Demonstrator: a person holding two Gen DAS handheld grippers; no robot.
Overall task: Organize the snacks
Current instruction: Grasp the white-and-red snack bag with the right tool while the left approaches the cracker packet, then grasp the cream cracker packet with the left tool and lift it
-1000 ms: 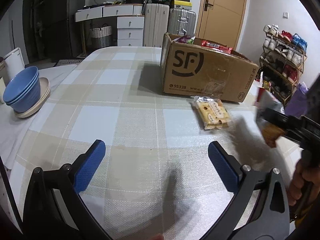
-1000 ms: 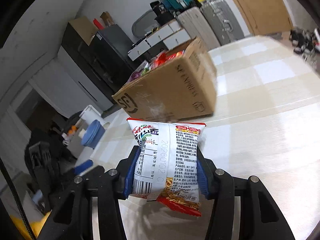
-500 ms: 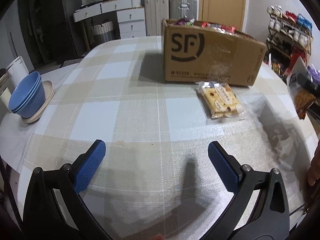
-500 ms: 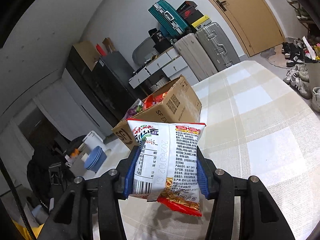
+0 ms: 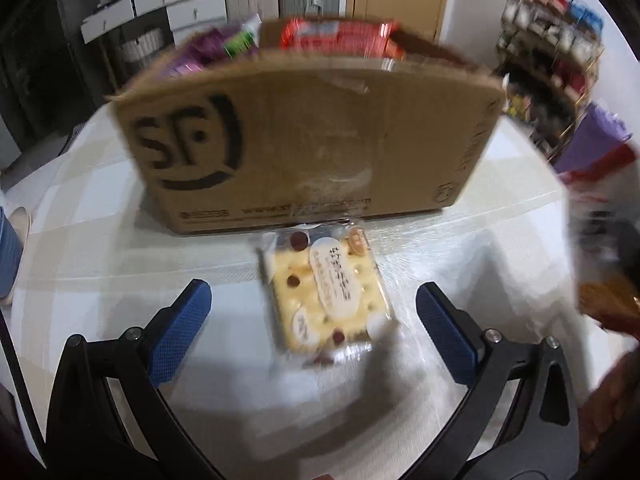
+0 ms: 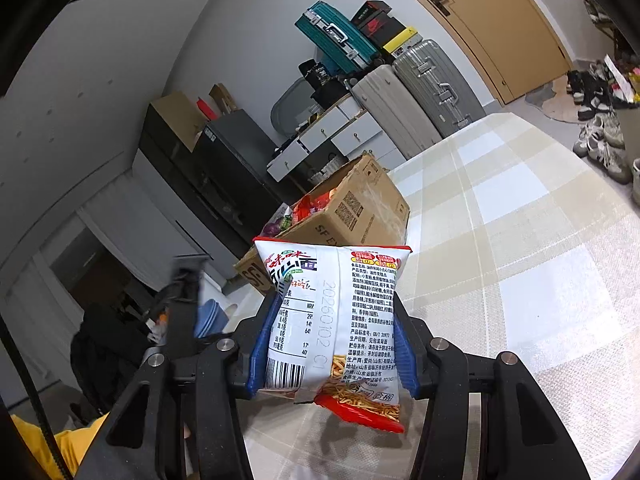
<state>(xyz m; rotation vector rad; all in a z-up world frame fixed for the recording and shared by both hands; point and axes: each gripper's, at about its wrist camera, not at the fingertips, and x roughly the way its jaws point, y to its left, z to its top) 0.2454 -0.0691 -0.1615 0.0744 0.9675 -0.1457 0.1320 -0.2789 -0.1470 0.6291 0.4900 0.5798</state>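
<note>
A clear-wrapped cracker packet (image 5: 326,294) lies flat on the checked tablecloth, just in front of a brown cardboard box (image 5: 304,140) full of snack bags. My left gripper (image 5: 314,310) hangs open over the packet, its blue pads wide on either side and not touching it. In the right wrist view my right gripper (image 6: 332,344) is shut on a white and red noodle snack bag (image 6: 336,328), held upright above the table. The same cardboard box (image 6: 352,212) stands farther back, with the left gripper's black frame (image 6: 182,300) blurred at the left.
Blue bowls (image 6: 208,316) sit at the table's left edge. A shoe rack (image 5: 556,60) and a purple bag (image 5: 592,144) stand to the right of the table. Suitcases (image 6: 412,92) and white drawers line the far wall. A hand (image 5: 612,400) shows at the lower right.
My left gripper has swept forward and tipped down to the cracker packet, which now lies between its open pads. The right gripper has turned a little, still holding the noodle bag.
</note>
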